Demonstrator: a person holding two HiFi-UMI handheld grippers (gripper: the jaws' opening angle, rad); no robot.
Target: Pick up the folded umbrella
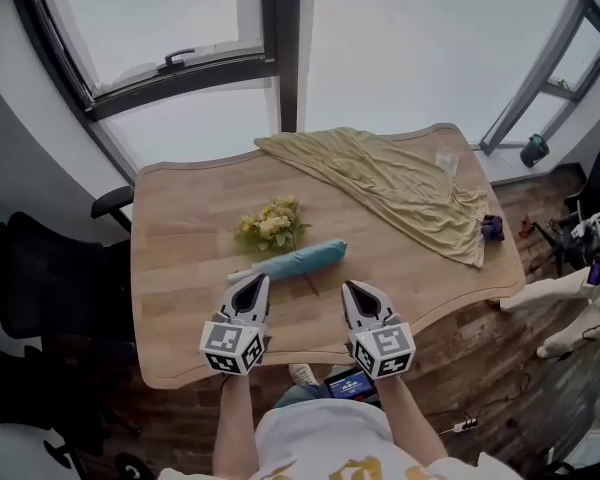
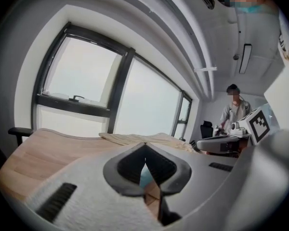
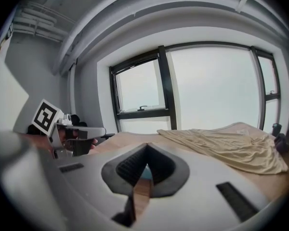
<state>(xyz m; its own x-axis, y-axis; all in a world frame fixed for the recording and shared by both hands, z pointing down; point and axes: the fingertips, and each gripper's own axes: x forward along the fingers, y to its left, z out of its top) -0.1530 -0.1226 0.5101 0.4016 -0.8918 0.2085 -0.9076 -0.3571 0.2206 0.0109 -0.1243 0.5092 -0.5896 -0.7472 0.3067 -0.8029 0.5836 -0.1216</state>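
Head view: looks steeply down on a wooden desk (image 1: 180, 228), with the folded umbrella (image 1: 300, 259), teal, lying on its side toward the near edge, just in front of a bunch of yellow flowers (image 1: 272, 224) and apart from a beige cloth (image 1: 400, 183) spread over the far right corner. Finds the left tool (image 1: 257, 281) and the right tool (image 1: 352, 289) side by side over the near edge, tips aimed at the umbrella, the left one near its pale end. Left gripper view: shows the left tool (image 2: 145, 146) closed, tips meeting with nothing clamped, a teal sliver of the umbrella (image 2: 145, 177) visible through the gap below the tips. Right gripper view: shows the right tool (image 3: 147, 147) likewise closed and empty, again with a teal sliver under its tips and the cloth off to the right.
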